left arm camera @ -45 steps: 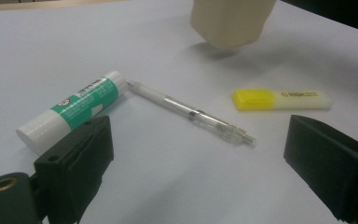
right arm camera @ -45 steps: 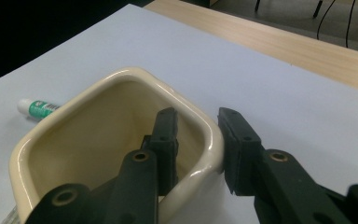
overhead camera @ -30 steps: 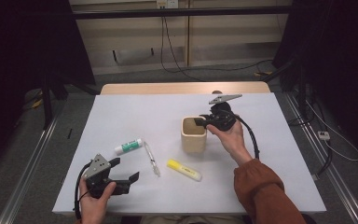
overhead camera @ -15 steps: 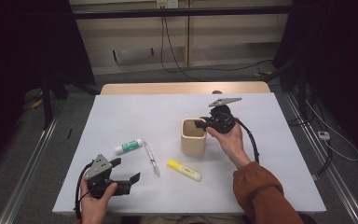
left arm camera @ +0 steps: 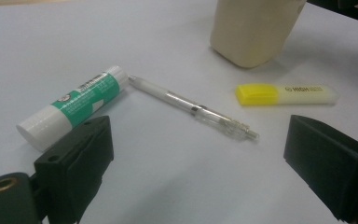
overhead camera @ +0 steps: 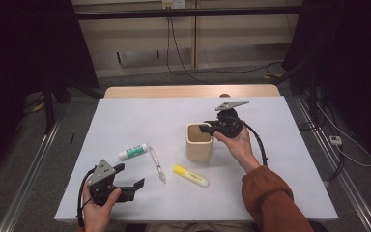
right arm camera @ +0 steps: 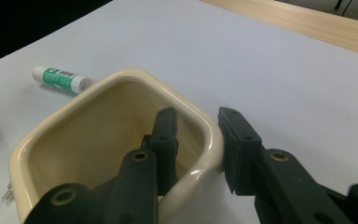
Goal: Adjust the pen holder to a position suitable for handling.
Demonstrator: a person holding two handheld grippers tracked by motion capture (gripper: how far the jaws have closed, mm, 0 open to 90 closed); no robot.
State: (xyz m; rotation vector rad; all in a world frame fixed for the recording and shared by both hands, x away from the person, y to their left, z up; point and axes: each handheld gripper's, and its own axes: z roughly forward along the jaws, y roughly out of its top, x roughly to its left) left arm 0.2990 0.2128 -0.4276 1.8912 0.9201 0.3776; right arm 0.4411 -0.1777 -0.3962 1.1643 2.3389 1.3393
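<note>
My right gripper [right arm camera: 193,144] straddles the near wall of the cream pen cup [overhead camera: 199,141] — one jaw inside, one outside, nipping the rim, I judge to steady the cup upright so things can be dropped in. My left gripper [left arm camera: 200,172] hovers low with its jaws spread wide and empty; just ahead of it lie the clear pen [left arm camera: 193,109], the green glue stick [left arm camera: 74,105] to its left, and the yellow highlighter [left arm camera: 286,94] beyond — the cup stands farther off.
</note>
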